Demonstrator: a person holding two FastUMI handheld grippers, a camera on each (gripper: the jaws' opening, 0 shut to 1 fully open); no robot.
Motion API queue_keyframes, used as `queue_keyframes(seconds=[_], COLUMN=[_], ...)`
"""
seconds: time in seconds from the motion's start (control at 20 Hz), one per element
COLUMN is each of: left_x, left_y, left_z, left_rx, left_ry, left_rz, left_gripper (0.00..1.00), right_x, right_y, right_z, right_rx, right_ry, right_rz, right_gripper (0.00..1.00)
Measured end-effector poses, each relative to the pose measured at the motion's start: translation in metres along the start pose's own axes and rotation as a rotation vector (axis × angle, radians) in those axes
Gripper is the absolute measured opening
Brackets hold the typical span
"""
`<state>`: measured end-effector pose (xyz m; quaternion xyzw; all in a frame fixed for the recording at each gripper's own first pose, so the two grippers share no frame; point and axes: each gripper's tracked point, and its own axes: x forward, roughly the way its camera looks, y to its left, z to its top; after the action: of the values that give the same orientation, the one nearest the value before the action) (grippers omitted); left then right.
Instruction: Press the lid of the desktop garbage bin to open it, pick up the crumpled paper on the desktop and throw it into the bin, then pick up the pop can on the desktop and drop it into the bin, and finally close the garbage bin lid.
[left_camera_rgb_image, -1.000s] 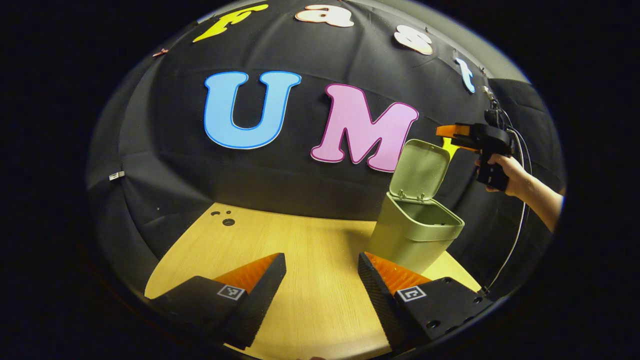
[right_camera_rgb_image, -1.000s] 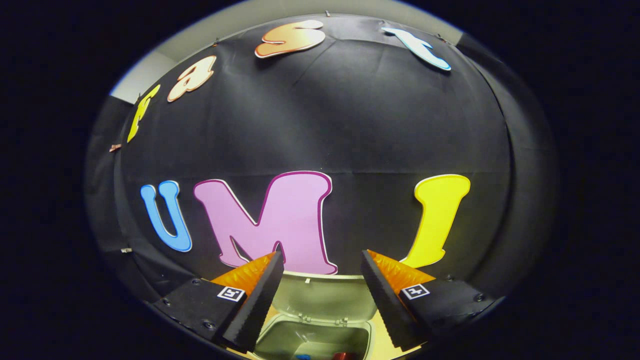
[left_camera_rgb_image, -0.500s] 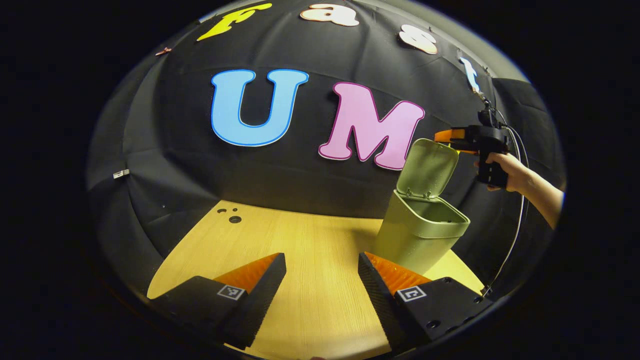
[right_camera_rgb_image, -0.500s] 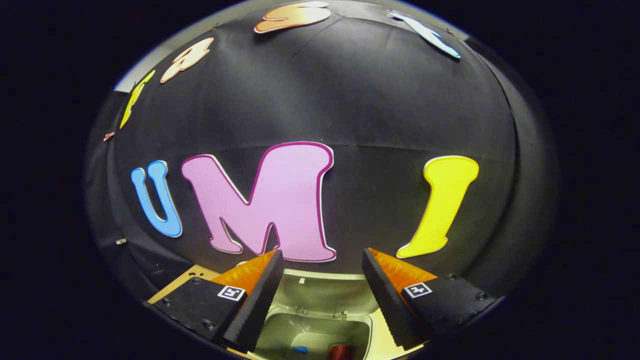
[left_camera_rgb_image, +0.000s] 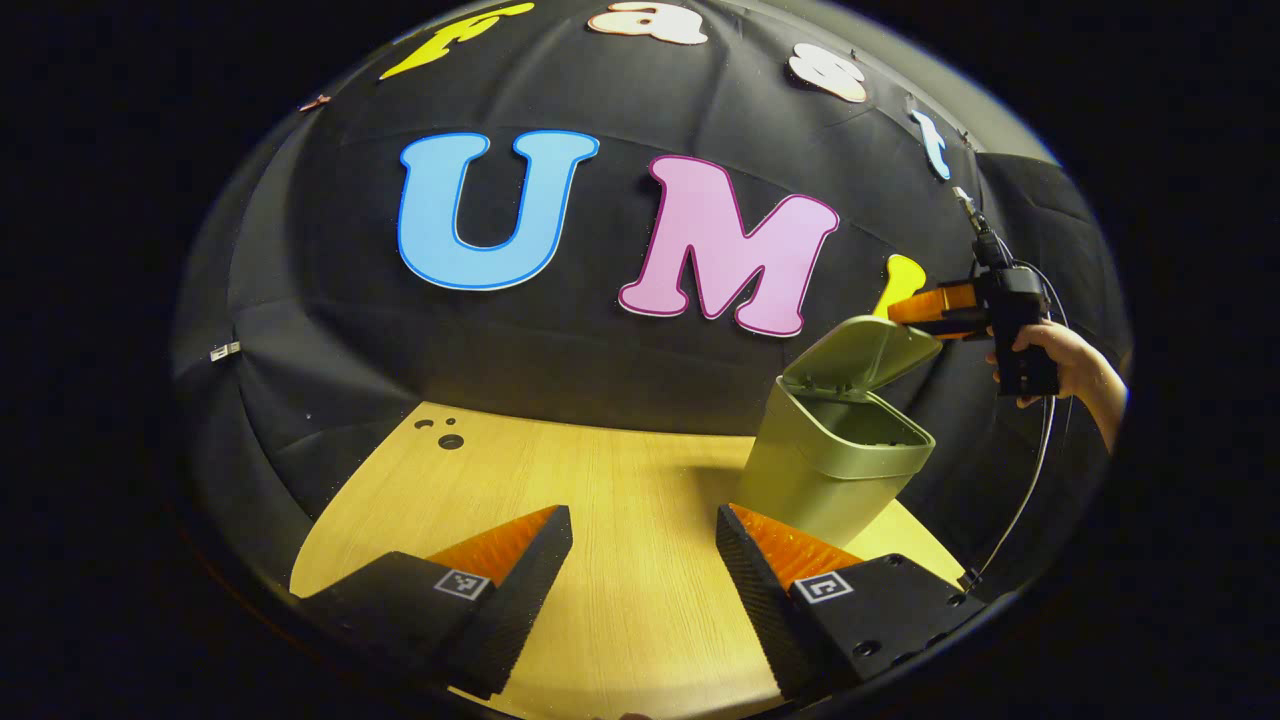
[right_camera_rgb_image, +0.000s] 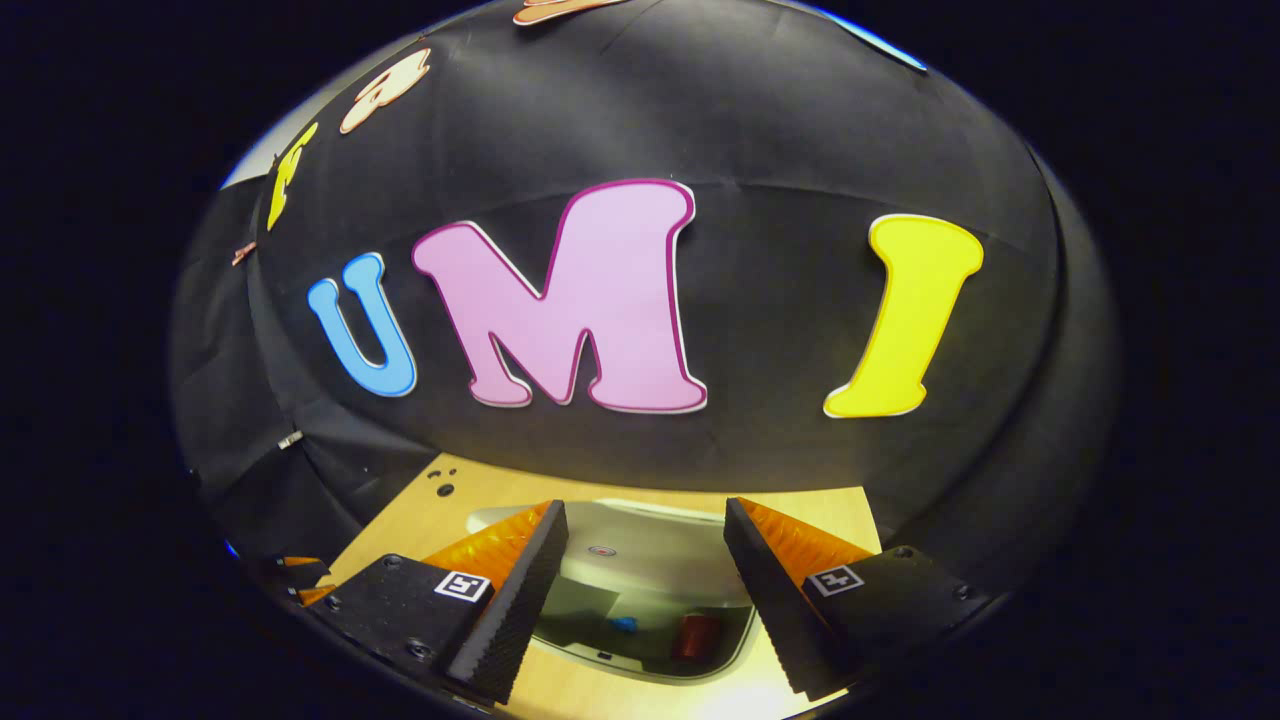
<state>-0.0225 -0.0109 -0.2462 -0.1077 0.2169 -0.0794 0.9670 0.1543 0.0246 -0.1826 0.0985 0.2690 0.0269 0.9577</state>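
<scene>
On the light wooden tabletop (left_camera_rgb_image: 560, 480) the olive-green plastic bin (left_camera_rgb_image: 832, 470) stands with its hinged lid (left_camera_rgb_image: 865, 350) half lowered under the right gripper (left_camera_rgb_image: 915, 308), both the left gripper (left_camera_rgb_image: 643, 545) and the right spread apart, empty.

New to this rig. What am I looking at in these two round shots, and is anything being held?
There is no robot arm here. A person holds a two-finger claw in each hand, and a fisheye camera rides on each, looking out along its fingers.

In the left gripper view, the left claw hangs open over a wooden table, holding nothing. Farther off stands a green bin with its lid half down, and the person's hand has the other claw at the lid's raised edge.

In the right gripper view, the right claw is open and empty, looking down past the lid into the bin, where something red and something blue lie.
</scene>
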Motion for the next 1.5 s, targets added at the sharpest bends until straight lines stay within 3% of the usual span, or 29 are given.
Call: queue_keyframes(seconds=[0.4,0.85,1.3,1.5], left_x=[0.002,0.002,0.009,0.017], left_y=[0.004,0.008,0.016,0.019], left_z=[-0.005,-0.010,-0.024,-0.032], left_rx=[-0.018,-0.028,-0.067,-0.079], left_ry=[0.009,0.017,0.027,0.027], left_rz=[-0.002,-0.003,-0.027,-0.073], left_gripper=[0.95,0.94,0.95,0.95], right_x=[0.007,0.015,0.021,0.021], right_y=[0.009,0.010,0.013,0.017], right_z=[-0.059,-0.114,-0.124,-0.127], right_rx=[-0.002,-0.116,-0.146,-0.226], right_ry=[0.207,0.376,0.480,0.495], right_rz=[0.073,0.072,0.073,0.095], right_gripper=[0.99,0.99,1.00,1.00])
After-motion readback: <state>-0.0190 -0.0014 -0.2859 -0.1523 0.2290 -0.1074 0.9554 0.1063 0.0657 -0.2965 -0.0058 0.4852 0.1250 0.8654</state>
